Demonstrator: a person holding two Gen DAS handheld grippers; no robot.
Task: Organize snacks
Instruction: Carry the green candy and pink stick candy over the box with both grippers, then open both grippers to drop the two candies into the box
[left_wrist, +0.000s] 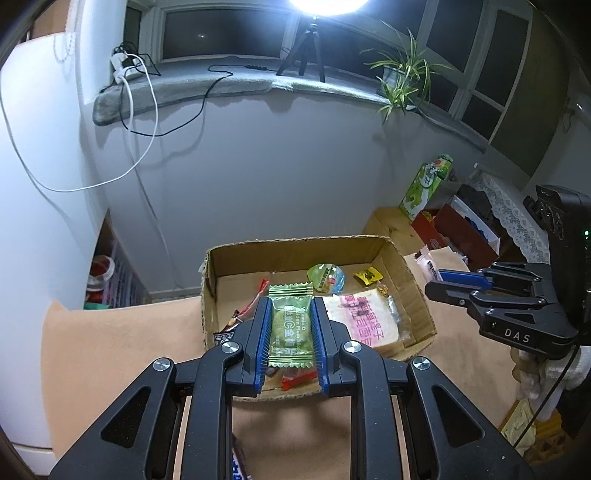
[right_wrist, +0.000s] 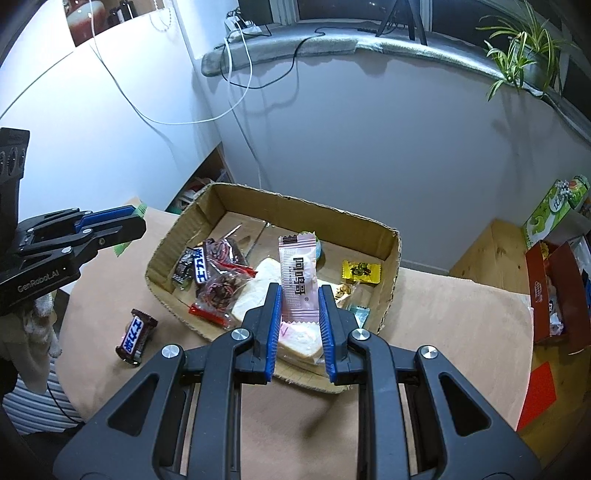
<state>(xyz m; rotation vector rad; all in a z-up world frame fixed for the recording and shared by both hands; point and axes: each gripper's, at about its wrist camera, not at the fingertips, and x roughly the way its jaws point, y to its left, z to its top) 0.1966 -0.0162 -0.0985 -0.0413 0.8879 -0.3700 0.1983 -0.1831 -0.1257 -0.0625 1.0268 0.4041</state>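
My left gripper (left_wrist: 289, 308) is shut on a green plum-candy packet (left_wrist: 291, 330), held above the near edge of an open cardboard box (left_wrist: 236, 254). My right gripper (right_wrist: 299, 293) is shut on a pale pink snack packet (right_wrist: 298, 280) that stands upright over the same box (right_wrist: 369, 225). Inside lie a wrapped bread slice (left_wrist: 369, 321), a round green jelly cup (left_wrist: 327, 277), a yellow candy (right_wrist: 360, 272), red-wrapped sweets (right_wrist: 221, 284) and a blue-lettered chocolate bar (right_wrist: 200, 269). Another such bar (right_wrist: 136, 334) lies on the table left of the box. Each gripper shows in the other's view: the right gripper (left_wrist: 443, 282), the left gripper (right_wrist: 138, 218).
The box stands on a tan table (right_wrist: 461, 317) near a white wall. At the right are a wooden stand (right_wrist: 487, 251), a red box (right_wrist: 550, 291) and a green carton (left_wrist: 426, 186). A gloved hand (left_wrist: 546, 373) holds the right gripper. Cables hang from the sill.
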